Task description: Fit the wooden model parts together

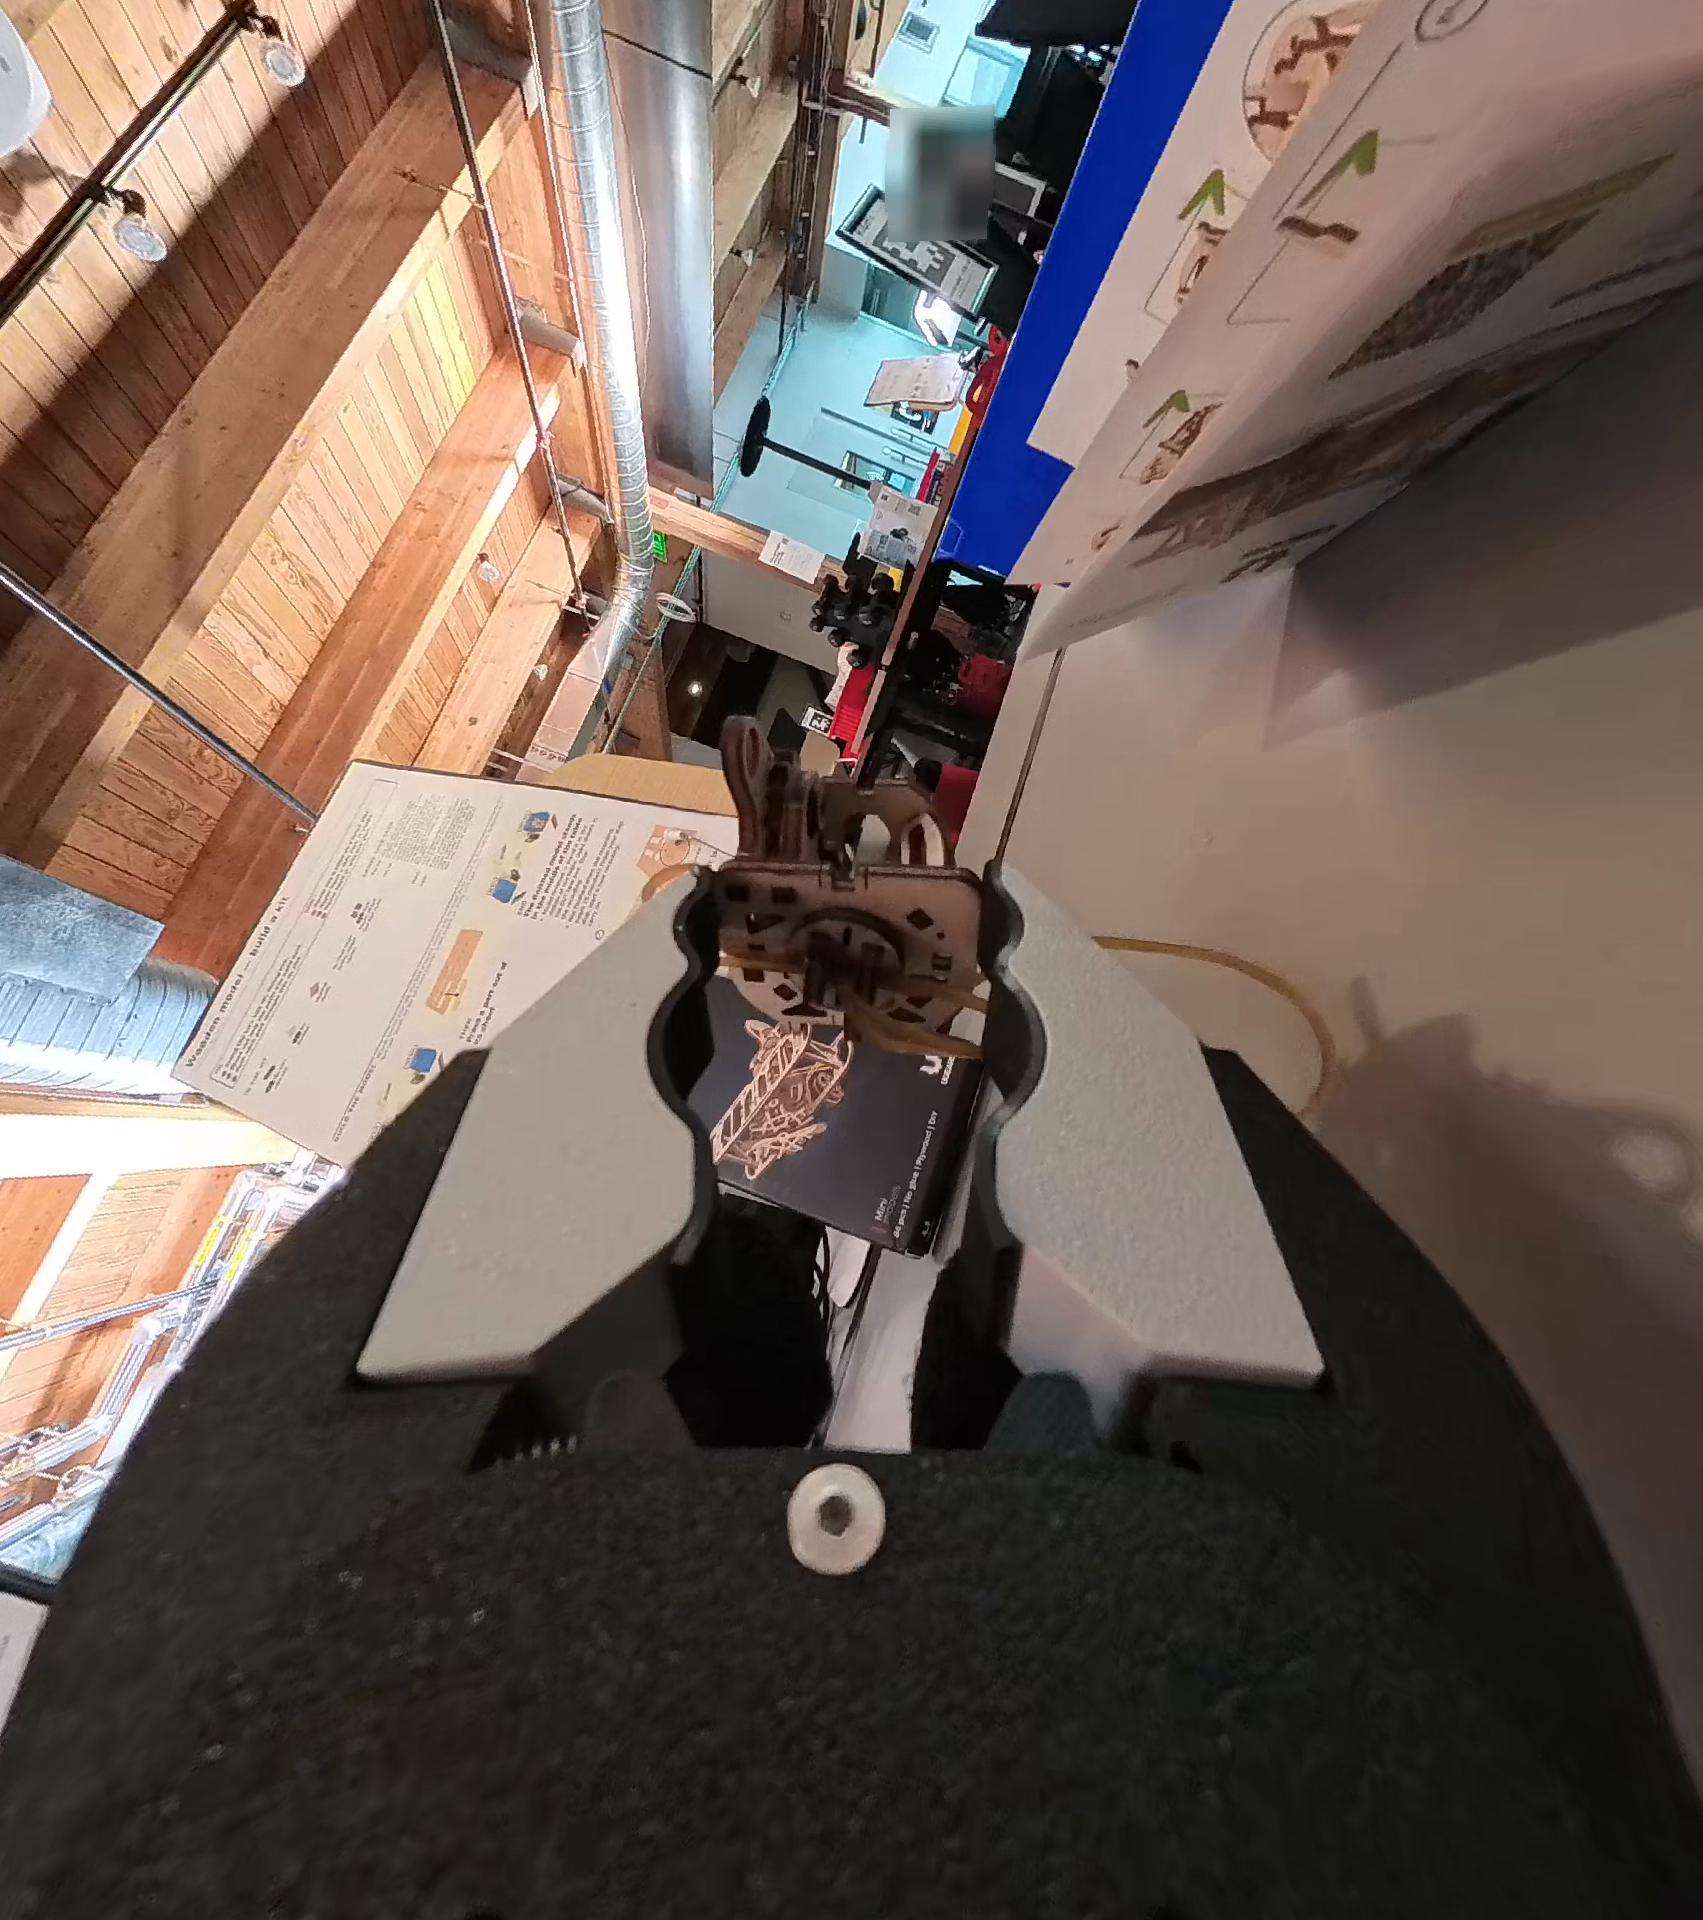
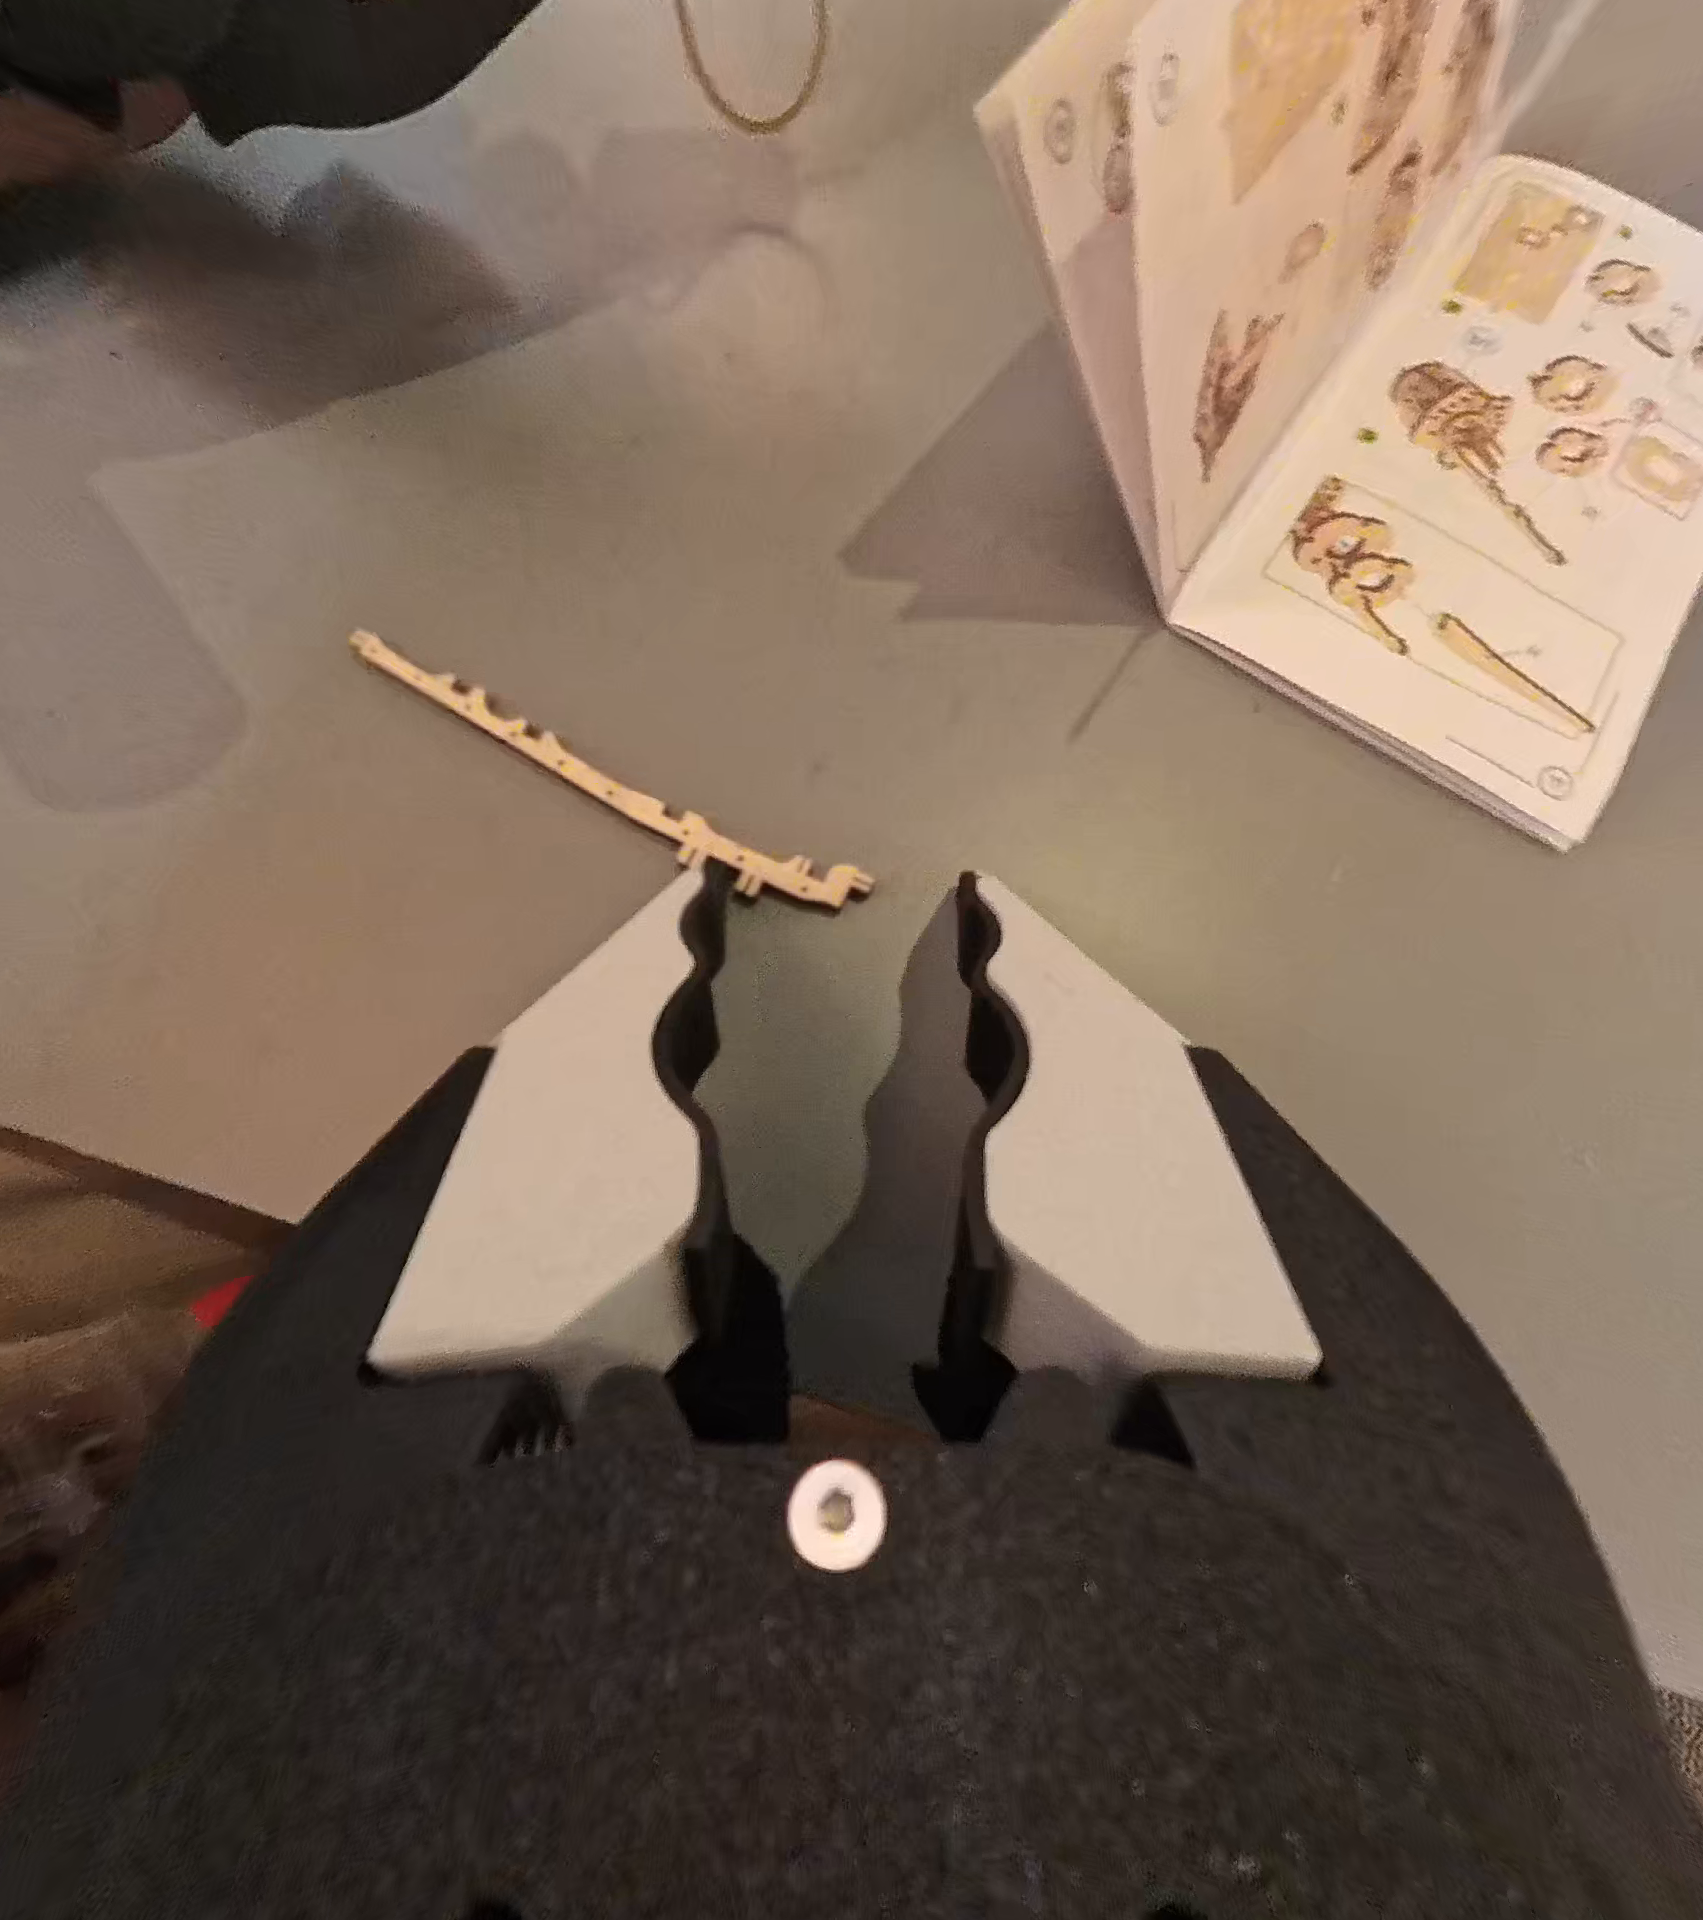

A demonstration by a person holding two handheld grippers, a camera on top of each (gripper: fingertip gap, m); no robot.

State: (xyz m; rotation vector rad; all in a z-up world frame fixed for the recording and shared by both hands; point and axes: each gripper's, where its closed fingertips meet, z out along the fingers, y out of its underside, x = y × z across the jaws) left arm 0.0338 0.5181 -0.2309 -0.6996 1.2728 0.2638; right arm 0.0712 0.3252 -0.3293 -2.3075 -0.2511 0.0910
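Open booklet [image 2: 1366, 436], rubber band [image 2: 753, 73]

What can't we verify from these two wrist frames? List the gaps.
- Left wrist view: far side of the wooden sub-assembly, hidden behind its own plate and the left gripper fingers.
- Left wrist view: dark kit box, mostly screened by the fingers.
- Right wrist view: whether the right gripper touches the wooden strip; one fingertip covers its near end.
- Right wrist view: rubber band, cut off by the top edge.
- Right wrist view: instruction booklet, drawings blurred.
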